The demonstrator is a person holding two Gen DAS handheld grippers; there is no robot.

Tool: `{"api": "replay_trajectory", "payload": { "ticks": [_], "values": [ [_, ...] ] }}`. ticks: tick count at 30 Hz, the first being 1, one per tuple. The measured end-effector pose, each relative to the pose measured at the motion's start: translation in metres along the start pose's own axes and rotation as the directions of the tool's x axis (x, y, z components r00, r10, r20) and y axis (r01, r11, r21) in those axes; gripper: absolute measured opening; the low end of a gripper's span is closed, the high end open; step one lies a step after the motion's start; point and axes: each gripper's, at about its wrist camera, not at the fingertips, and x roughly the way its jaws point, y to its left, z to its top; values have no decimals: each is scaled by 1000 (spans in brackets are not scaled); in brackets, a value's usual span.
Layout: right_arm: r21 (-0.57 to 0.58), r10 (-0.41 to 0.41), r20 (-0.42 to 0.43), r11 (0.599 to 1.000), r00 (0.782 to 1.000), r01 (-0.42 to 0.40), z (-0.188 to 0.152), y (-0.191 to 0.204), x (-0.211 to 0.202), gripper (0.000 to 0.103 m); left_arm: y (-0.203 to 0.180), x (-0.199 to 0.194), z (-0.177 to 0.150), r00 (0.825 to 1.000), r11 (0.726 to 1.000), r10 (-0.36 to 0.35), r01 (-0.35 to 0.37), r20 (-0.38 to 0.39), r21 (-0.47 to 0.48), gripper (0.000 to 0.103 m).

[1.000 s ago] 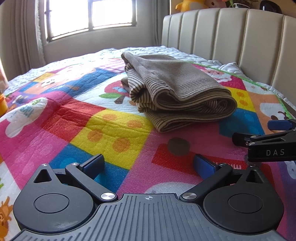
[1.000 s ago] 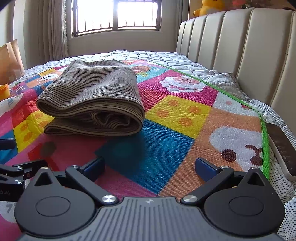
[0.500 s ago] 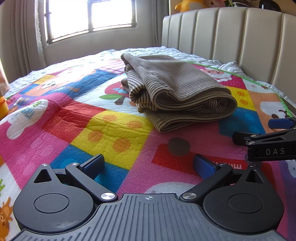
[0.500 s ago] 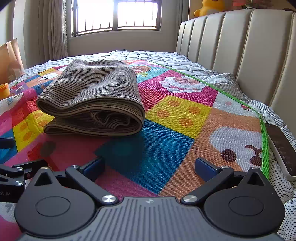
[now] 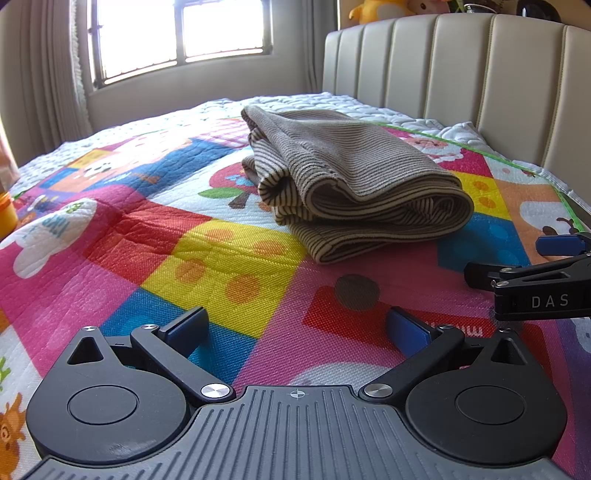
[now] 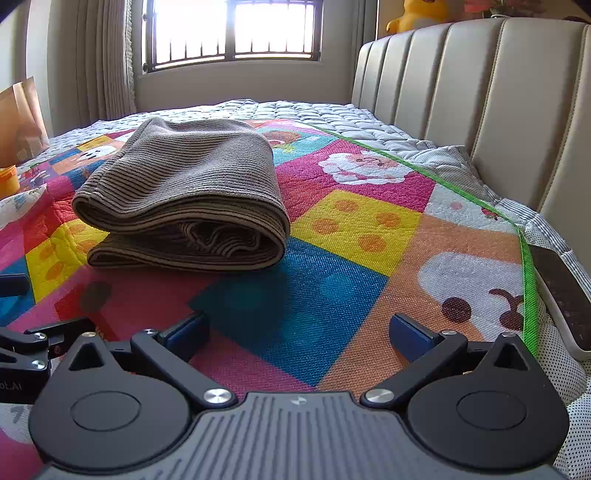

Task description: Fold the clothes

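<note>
One folded striped brown garment (image 5: pixel 354 184) near the middle of the bed, one colourful patchwork quilt (image 5: pixel 221 266), two grippers, left gripper (image 5: pixel 297 328) and right gripper (image 6: pixel 298 330), one yellow plush toy (image 6: pixel 419 13), one window (image 6: pixel 236 31)

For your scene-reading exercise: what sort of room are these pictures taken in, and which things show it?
Most likely a bedroom: a padded headboard, a colourful quilted cover on the bed where the folded striped garment lies, and soft toys above the headboard.
</note>
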Motion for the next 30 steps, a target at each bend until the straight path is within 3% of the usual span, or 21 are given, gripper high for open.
{"api": "replay_trajectory", "payload": {
  "ticks": [30],
  "values": [
    [-1,0,-2,1000,1000,0,0,0,1,103,2,2,0,1000,1000,-13,13,-9,-7,103]
  ]
}}
